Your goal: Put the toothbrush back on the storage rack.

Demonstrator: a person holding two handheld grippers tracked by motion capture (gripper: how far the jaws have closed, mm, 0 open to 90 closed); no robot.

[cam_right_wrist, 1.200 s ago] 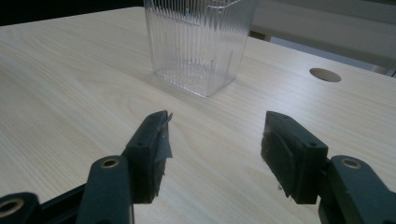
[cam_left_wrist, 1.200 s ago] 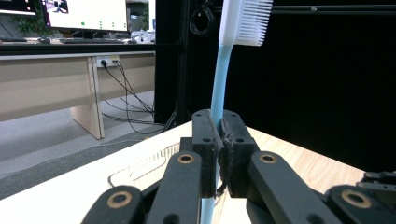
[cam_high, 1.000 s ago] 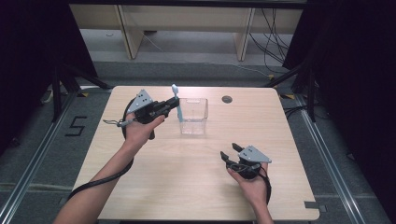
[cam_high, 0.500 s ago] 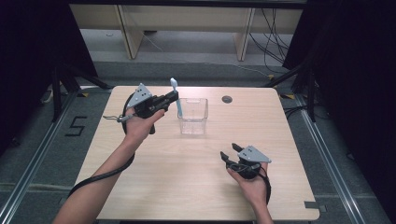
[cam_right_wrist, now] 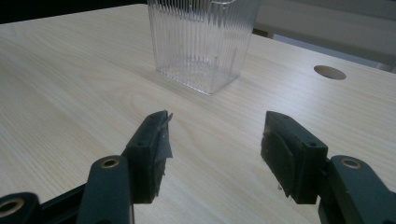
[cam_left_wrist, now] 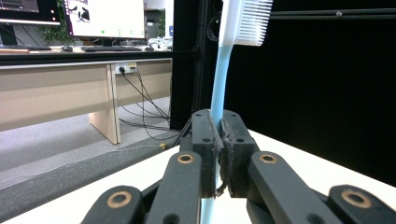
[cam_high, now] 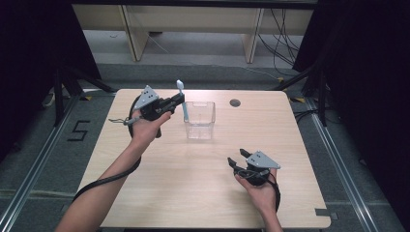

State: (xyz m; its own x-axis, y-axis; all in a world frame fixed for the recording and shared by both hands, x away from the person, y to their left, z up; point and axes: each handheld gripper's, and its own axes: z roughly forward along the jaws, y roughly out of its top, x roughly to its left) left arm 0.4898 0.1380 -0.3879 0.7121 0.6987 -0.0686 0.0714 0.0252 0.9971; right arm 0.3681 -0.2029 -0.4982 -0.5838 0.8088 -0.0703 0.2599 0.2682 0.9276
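Observation:
A light blue toothbrush (cam_high: 183, 101) with a white bristle head stands upright in my left gripper (cam_high: 178, 102), which is shut on its handle. It hangs in the air just left of a clear ribbed plastic cup (cam_high: 199, 119) at the table's back middle. In the left gripper view the toothbrush (cam_left_wrist: 219, 88) rises from between the shut jaws of my left gripper (cam_left_wrist: 219, 149), bristles at the top. My right gripper (cam_high: 237, 157) rests near the table's front right, open with nothing between its fingers. In the right gripper view my right gripper (cam_right_wrist: 215, 140) points at the cup (cam_right_wrist: 203, 42).
A wooden table (cam_high: 145, 193) carries a round cable hole (cam_high: 235, 103) at the back, right of the cup. Beyond the table stand a wooden bench and loose cables on the floor. Dark curtains flank both sides.
My left gripper has lifted the toothbrush and carried it right, closer to the cup's left wall. The right gripper has stayed in place.

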